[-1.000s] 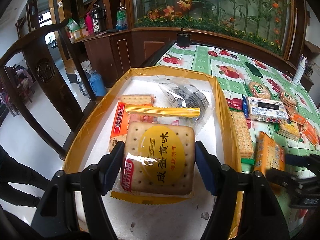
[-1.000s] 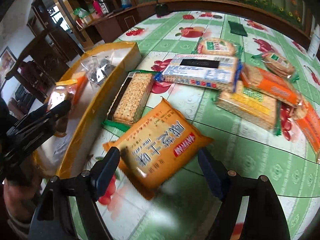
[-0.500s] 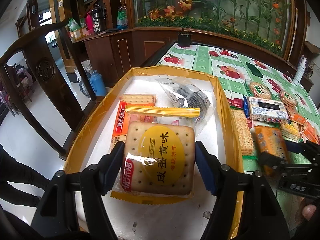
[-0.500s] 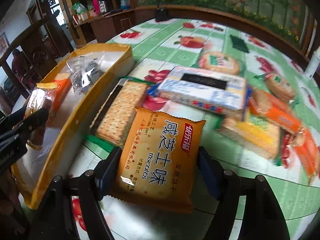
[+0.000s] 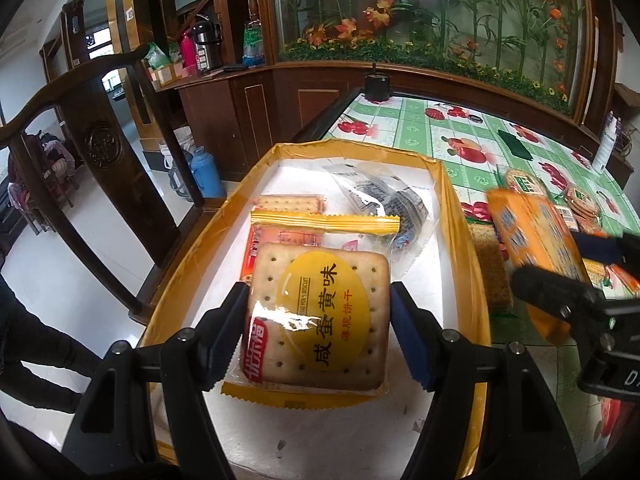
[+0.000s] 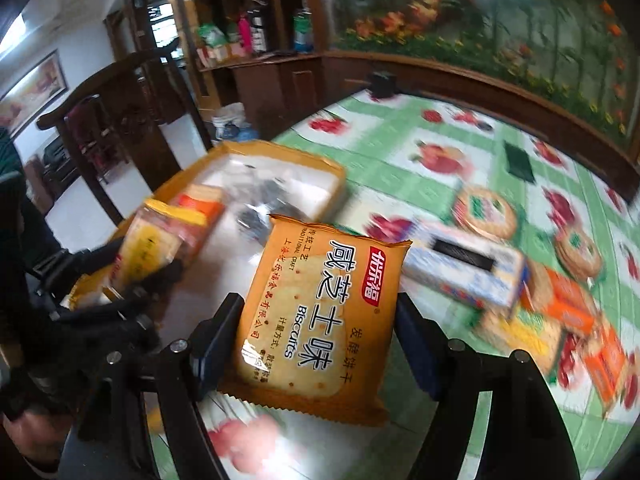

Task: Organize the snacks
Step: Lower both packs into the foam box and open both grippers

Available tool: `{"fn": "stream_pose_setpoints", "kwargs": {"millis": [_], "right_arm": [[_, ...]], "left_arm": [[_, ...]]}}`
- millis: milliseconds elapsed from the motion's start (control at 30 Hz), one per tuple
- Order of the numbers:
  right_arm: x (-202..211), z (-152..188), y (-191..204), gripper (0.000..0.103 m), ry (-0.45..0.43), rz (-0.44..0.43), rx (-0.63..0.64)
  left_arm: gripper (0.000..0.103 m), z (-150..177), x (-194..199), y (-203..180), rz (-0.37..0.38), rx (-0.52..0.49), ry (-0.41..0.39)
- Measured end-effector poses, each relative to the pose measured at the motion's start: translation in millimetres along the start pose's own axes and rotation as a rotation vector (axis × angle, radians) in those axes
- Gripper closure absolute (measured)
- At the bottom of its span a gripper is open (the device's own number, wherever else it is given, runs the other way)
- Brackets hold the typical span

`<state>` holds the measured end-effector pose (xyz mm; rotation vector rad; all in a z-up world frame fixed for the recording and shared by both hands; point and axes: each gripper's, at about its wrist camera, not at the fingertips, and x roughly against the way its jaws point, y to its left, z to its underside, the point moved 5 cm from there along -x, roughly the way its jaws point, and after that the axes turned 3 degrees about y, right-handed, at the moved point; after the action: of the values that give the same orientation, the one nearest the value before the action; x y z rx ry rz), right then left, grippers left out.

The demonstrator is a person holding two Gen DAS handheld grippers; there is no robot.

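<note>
I'm working over a table (image 5: 404, 132) covered in a green-and-white cloth printed with red fruit, set in a room of dark wood cabinets, with a carved chair (image 5: 100, 144) at the left and a glass panel of orange flowers (image 5: 440, 12) behind. At the table's left end sits a shallow yellow-rimmed tray (image 5: 460, 240) with a white floor.

My left gripper (image 5: 318, 312) is closed on a clear-wrapped cracker pack (image 5: 320, 312) with a yellow round label, held above the tray. Beneath and beyond it in the tray lie an orange-wrapped pack (image 5: 280, 236), a small cracker sleeve (image 5: 288, 202) and a clear bag with dark contents (image 5: 384, 200).

My right gripper (image 6: 318, 344) is clamped on an orange biscuit pack (image 6: 320, 320), lifted off the cloth just right of the tray.

The right wrist view, blurred, shows what the left barely catches: the loose snacks on the cloth, namely a long white box (image 6: 464, 272), a round cracker pack (image 6: 486, 212) and orange packets (image 6: 568, 304). The left view alone gives the tray's contents sharply, plus a blue flask (image 5: 206, 176) on the floor.
</note>
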<state>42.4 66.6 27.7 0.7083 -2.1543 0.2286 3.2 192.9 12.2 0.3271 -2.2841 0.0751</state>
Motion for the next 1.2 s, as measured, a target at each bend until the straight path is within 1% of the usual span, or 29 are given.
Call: {"fn": "stream_pose_setpoints", "kwargs": {"millis": [133, 333, 467, 600, 667, 733, 767, 800, 867, 900, 1000, 1133, 1200], "right_arm": [[-11.9, -16.9, 20.4, 0.028, -0.008, -0.012, 0.057], [-42.6, -34.9, 45.5, 0.028, 0.022, -0.039, 0.125], [-62.0, -39.9, 52.4, 0.028, 0.05, -0.046, 0.135], [-69.3, -38.0, 58.6, 0.031, 0.064, -0.06, 0.145], [-69.2, -37.5, 60.8, 0.031, 0.06, -0.071, 0.144], [-67.6, -38.9, 59.5, 0.031, 0.048, -0.104, 0.115], [-64.6, -39.4, 57.1, 0.03, 0.041, -0.122, 0.097], [-61.2, -40.1, 55.8, 0.03, 0.037, -0.141, 0.081], [-52.4, -42.0, 51.2, 0.029, 0.015, -0.176, 0.046], [-47.2, -42.9, 47.9, 0.029, 0.004, -0.179, 0.031], [-30.1, -43.2, 35.8, 0.028, -0.032, -0.148, 0.001], [-12.7, -36.3, 17.3, 0.028, -0.05, -0.126, -0.032], [-5.9, -28.2, 7.7, 0.028, -0.052, -0.097, -0.038]], "left_arm": [[0.032, 3.1, -3.1, 3.1, -0.01, 0.004, 0.01], [0.032, 4.7, -5.9, 5.6, -0.027, 0.002, 0.02], [0.032, 6.4, -8.8, 8.9, -0.04, 0.009, 0.032], [0.033, 8.1, -10.2, 7.4, -0.058, 0.001, 0.037], [0.032, 7.5, -8.2, 6.8, -0.06, 0.003, 0.031], [0.026, 6.8, -7.1, 9.4, -0.076, 0.012, 0.029], [0.021, 6.9, -7.1, 10.5, -0.076, 0.016, 0.03], [0.018, 7.1, -7.1, 11.7, -0.073, 0.021, 0.031], [0.017, 7.0, -6.6, 13.4, -0.067, 0.029, 0.035], [0.017, 6.6, -6.0, 13.2, -0.067, 0.031, 0.034], [0.017, 3.9, -1.5, 9.5, -0.062, 0.024, 0.021], [0.017, -0.5, 8.2, 1.4, -0.059, 0.003, -0.011], [0.014, -3.2, 13.5, -3.6, -0.059, -0.01, -0.028]]}}
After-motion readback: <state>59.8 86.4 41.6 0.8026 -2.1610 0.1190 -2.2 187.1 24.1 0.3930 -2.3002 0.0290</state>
